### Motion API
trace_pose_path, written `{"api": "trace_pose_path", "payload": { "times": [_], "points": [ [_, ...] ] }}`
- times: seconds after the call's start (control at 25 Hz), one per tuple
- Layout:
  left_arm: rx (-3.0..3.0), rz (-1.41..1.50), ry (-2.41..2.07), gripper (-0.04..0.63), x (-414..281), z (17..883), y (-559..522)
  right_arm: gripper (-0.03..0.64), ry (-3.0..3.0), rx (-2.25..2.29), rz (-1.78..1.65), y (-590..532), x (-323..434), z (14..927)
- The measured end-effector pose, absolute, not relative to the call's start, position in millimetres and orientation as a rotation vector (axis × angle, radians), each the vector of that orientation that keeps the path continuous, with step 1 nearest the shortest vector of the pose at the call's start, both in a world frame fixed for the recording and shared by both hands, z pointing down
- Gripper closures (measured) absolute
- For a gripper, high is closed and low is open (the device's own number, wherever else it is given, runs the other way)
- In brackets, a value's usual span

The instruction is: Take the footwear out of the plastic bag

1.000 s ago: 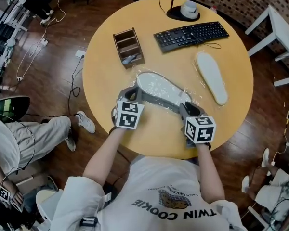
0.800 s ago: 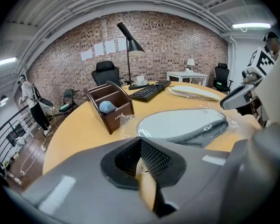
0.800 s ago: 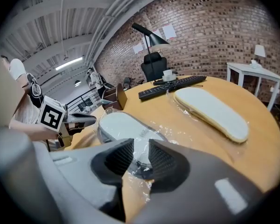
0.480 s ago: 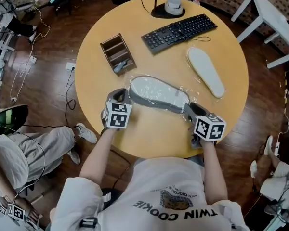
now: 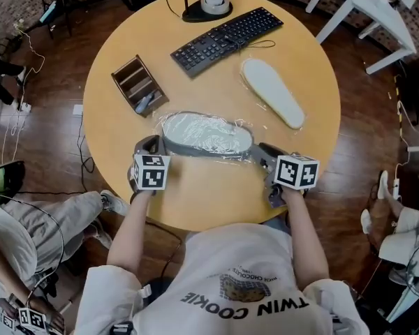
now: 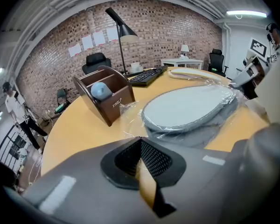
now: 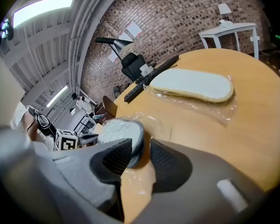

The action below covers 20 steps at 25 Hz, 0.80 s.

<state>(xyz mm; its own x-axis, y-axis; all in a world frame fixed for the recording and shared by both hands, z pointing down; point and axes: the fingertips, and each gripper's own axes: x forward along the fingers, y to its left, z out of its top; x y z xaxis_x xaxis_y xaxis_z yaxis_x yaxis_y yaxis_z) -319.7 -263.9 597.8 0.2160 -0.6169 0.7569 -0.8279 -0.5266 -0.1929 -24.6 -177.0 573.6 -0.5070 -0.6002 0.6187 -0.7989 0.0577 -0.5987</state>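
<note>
Two grippers engaged | left gripper (image 5: 152, 145) pinched shut on bag (image 5: 260, 126) at left edge | right gripper (image 5: 260, 151) clamps slipper (image 5: 206, 132) end through bag | slipper likely light, bendy; bag slippery, best held at edge

You are viewing one tabletop (image 5: 209, 194) carrying two footwear pieces, a near piece (image 5: 206, 132) and a far piece (image 5: 272, 93), one plastic bag (image 5: 159, 119), one keyboard (image 5: 227, 39), one wooden organizer (image 5: 138, 86) and one lamp base (image 5: 192, 14).

ahead: bagged slipper (image 5: 206, 132) | far-left: organizer (image 5: 135, 86) | near edge: bare table (image 5: 209, 194)
</note>
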Motion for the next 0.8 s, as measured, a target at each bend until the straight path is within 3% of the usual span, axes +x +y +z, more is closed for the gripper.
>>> {"api": "trace_pose_path", "payload": {
  "times": [0.56,0.8],
  "points": [
    [2.242,1.178,-1.35,0.589,-321,603,-269,0.503,-2.067,1.235,1.536,-183,-43,590],
    [2.247,1.177,-1.348,0.589,-320,599,-271,0.468,-2.046,1.182,1.686,-181,-48,593]
  ]
}}
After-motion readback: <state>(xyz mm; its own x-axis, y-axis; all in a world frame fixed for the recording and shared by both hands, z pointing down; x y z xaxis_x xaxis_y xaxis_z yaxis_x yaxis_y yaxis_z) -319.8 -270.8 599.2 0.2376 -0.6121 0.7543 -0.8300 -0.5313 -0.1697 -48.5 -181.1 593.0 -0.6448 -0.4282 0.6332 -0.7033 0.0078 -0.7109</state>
